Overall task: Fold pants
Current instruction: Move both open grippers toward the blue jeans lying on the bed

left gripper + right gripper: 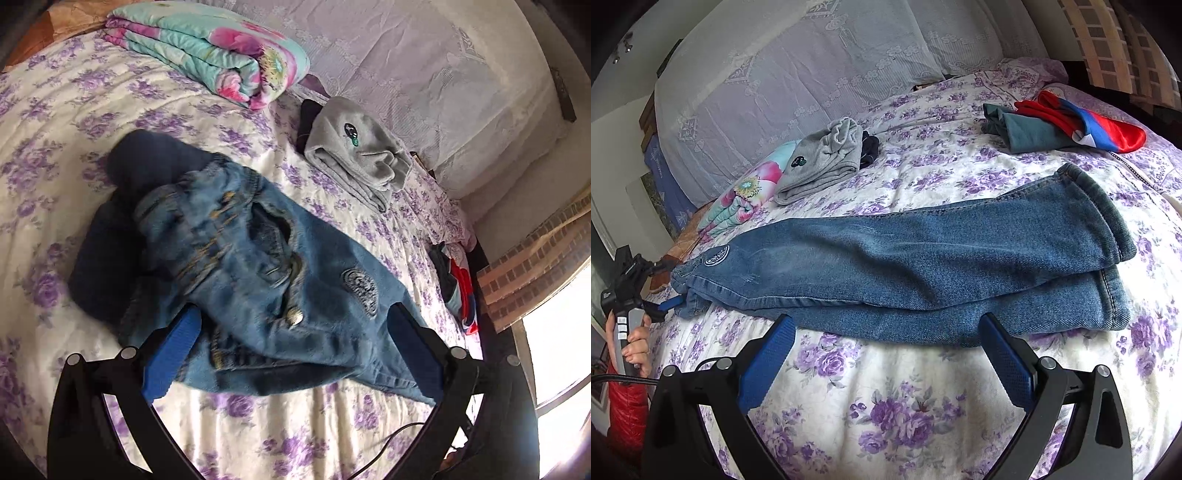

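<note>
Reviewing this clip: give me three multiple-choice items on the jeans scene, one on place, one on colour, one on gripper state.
1. Where do the jeans lie?
A on the bed
B on a chair
C on the floor

2. What colour is the folded garment near the headboard?
A yellow
B grey
C black

3. How does the right gripper stand?
A shut on the jeans
B open, at the near edge of the legs
C shut, empty

Answers: 1 A, floral bedspread lies under them; 2 B, grey fabric with a small badge; 3 B, its fingers are spread apart.
</note>
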{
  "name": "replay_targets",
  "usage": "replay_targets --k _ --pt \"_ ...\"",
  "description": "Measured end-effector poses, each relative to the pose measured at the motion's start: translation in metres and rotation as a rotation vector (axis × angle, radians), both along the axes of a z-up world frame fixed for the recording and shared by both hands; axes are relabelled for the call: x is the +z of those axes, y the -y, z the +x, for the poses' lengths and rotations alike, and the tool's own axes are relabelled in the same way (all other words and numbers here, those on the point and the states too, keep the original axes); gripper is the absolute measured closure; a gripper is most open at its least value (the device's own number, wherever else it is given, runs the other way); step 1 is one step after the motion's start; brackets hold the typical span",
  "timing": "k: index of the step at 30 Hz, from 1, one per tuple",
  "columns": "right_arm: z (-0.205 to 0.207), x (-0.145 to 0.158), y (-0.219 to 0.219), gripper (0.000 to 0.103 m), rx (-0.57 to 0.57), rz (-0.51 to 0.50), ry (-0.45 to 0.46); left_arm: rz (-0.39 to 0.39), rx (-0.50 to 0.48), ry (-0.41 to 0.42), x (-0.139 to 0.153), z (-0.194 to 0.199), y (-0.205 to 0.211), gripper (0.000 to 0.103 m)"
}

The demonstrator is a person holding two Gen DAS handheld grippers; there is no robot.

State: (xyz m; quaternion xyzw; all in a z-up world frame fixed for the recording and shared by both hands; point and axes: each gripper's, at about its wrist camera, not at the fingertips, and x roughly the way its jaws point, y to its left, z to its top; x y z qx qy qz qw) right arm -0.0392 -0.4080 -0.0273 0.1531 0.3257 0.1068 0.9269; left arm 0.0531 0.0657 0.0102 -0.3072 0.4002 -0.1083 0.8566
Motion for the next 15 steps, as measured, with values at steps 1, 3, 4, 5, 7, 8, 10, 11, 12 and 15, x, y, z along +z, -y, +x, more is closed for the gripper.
replay_targets --k 1,3,4,5,7,8,10,11,12,15 --pt "-0.003 0.001 0.0 0.003 0.001 -0.012 -0.001 0.013 -0.002 0.012 0.007 0.008 0.008 0.005" --pt "-0.012 0.004 0.004 0.003 -0.001 -0.034 0.01 0.09 0.001 0.066 0.025 0.018 0.023 0.005" --pt "-0.016 0.004 0.006 0.003 0.0 -0.037 0.014 0.125 0.001 0.093 0.033 0.023 0.029 0.005" --pt "-0.019 0.004 0.009 0.003 0.005 -0.031 0.014 0.146 0.001 0.113 0.039 0.027 0.033 0.005" --pt "-0.02 0.001 0.016 0.003 0.006 -0.006 0.009 0.161 0.002 0.122 0.045 0.035 0.036 0.005" --pt "-0.018 0.0 0.02 0.003 -0.007 0.012 0.008 0.173 0.002 0.117 0.044 0.038 0.036 0.005" --pt "-0.011 -0.001 0.033 0.003 -0.037 0.084 0.001 0.185 0.009 0.1 0.04 0.04 0.034 0.005" --pt "-0.006 -0.001 0.041 0.004 -0.044 0.147 -0.001 0.181 0.014 0.092 0.037 0.039 0.032 0.005" --pt "-0.001 -0.003 0.048 0.004 -0.052 0.21 -0.008 0.177 0.018 0.084 0.034 0.037 0.029 0.005" --pt "0.017 -0.008 0.06 0.004 -0.066 0.309 -0.058 0.161 0.024 0.058 0.024 0.033 0.02 0.005"
